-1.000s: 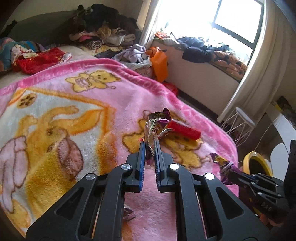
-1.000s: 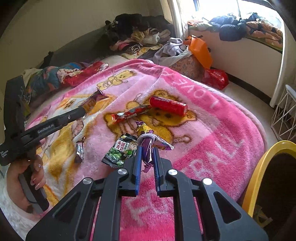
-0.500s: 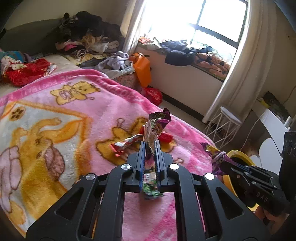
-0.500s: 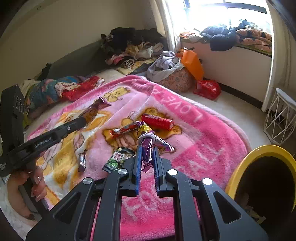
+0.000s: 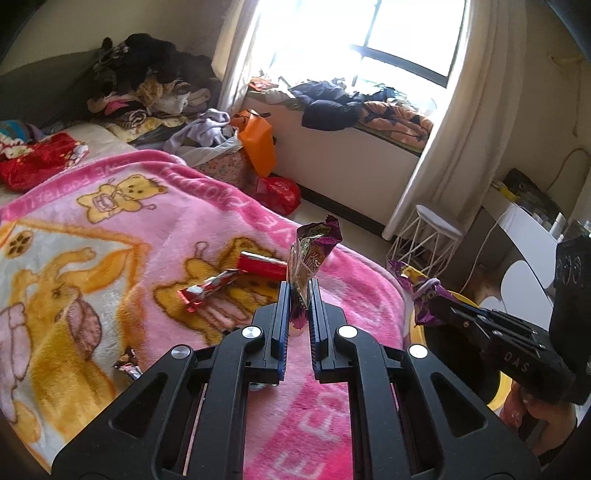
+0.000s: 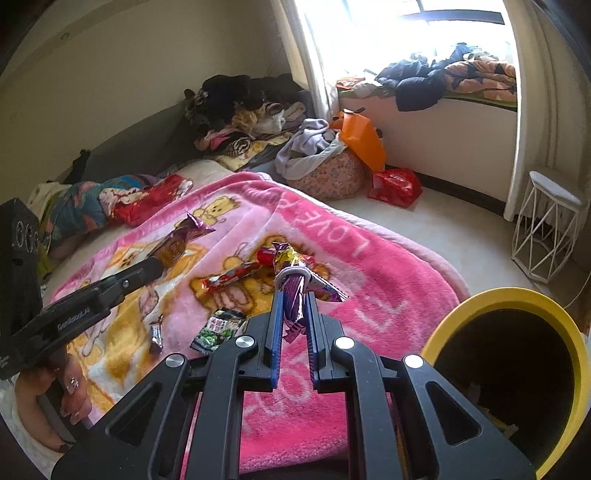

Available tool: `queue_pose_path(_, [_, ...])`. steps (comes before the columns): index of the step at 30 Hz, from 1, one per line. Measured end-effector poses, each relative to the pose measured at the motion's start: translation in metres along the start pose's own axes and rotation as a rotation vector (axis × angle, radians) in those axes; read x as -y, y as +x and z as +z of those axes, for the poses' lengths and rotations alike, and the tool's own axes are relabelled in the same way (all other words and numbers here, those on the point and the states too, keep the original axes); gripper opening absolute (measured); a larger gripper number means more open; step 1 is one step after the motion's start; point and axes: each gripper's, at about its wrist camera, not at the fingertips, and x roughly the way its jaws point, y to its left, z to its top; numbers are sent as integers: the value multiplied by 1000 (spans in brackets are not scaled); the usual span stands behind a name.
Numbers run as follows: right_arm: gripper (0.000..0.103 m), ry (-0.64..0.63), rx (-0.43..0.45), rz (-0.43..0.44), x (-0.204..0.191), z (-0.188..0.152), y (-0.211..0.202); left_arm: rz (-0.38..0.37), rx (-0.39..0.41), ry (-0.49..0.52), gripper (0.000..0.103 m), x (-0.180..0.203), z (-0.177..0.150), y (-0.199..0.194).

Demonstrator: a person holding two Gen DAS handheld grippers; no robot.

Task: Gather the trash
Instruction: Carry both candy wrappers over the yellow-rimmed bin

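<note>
Two tools, left and right, each pinch a wrapper by its corner; either could slip short of the bin.

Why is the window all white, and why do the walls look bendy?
Left wrist view: the window is blown out by daylight, so nothing outside shows, and the curtain bows from the fisheye lens. Right wrist view: the same glare at the window; the wall edges curve, and the corners go dark.

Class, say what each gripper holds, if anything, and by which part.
Left gripper pinches a crumpled snack wrapper by its lower end; right gripper pinches a purple wrapper near its gathered middle.
</note>
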Motion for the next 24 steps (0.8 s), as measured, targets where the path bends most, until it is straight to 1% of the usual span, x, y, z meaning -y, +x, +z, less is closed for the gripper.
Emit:
queue_pose_path(10, [11,56,32,-26,26,-2,-22,-43,3,31,6,32,-1,-2])
queue_pose_path(24, [11,127,68,-94,64,-9,-49,-96,-16,81,6,77,-1,13])
